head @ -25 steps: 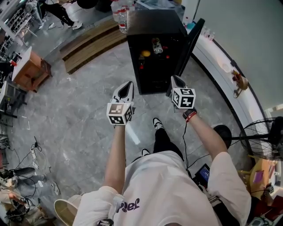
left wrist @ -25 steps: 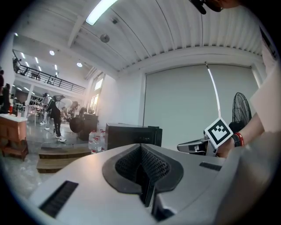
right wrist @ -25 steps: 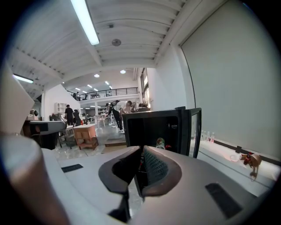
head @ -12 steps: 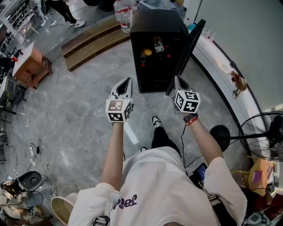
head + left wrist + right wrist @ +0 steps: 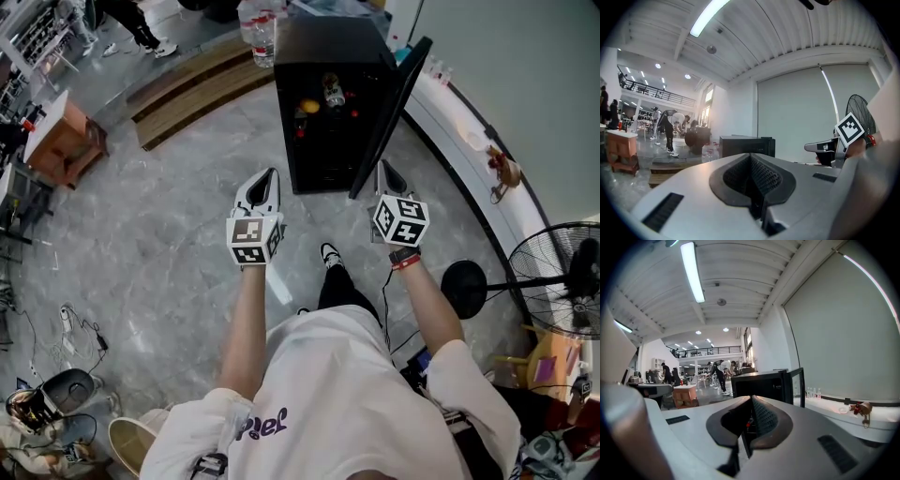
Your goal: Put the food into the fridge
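My right gripper [image 5: 383, 172] is clenched with nothing in it; in the right gripper view its jaws meet tip to tip and only air lies past them. My left gripper [image 5: 267, 177] is the same, its jaws pressed together and empty in its own view. I hold both out in front of me at about the same height, well apart from each other, pointing toward the fridge [image 5: 328, 42]. From the head view my right tip shows close to the lower corner of the open door [image 5: 389, 108], which stands swung out to the right. The fridge is a small black box standing on the grey marbled floor [image 5: 187, 234]. The food is inside it: an orange-yellow piece [image 5: 310, 106] on a shelf, a bottle [image 5: 333, 94] just beside it, and something small and red [image 5: 354, 112] farther right. Water bottles [image 5: 260, 33] stand behind the fridge on the left, and a fan [image 5: 561, 279] stands off to my right.
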Demonstrator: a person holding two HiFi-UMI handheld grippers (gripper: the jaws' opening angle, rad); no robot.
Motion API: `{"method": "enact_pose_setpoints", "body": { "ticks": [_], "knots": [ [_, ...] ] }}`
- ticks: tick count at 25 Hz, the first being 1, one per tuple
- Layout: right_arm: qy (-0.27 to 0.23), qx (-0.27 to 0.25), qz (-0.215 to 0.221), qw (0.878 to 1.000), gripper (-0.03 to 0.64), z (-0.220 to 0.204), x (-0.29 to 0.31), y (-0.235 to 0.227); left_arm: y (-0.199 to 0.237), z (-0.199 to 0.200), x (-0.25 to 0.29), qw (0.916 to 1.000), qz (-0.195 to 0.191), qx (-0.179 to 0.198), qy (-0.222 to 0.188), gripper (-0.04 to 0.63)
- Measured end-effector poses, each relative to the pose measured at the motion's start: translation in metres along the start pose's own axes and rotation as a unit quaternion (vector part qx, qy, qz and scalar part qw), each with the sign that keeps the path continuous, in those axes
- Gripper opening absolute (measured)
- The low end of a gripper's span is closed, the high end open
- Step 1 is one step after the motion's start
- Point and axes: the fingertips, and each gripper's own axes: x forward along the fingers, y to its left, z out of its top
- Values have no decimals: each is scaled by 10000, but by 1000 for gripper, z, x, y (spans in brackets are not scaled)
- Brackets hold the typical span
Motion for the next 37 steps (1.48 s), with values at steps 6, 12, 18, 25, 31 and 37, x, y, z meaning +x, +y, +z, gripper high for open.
{"method": "enact_pose_setpoints", "body": {
  "ticks": [6,12,18,25,31,37],
  "knots": [
    [-109,-106,-35,9999,15,2,-13,7,-2,2,-8,10000,4,76,-21,18],
    [-190,-329,-17,9993,15,-5,-24,19,-2,0,-17,9996,74,258,-59,18],
    [-215,-366,19,9991,15,-13,-32,28,-3,-9,-25,9996,76,254,-81,17],
    [-93,-422,131,9990,14,-25,-38,44,1,-11,-32,9996,69,223,-171,17],
    [331,-604,223,9974,14,-52,-29,41,-4,-29,-16,9999,-28,28,-119,18],
    [623,-412,397,9964,14,-78,0,33,10,-49,13,9999,-6,-104,-15,18]
  ]
}}
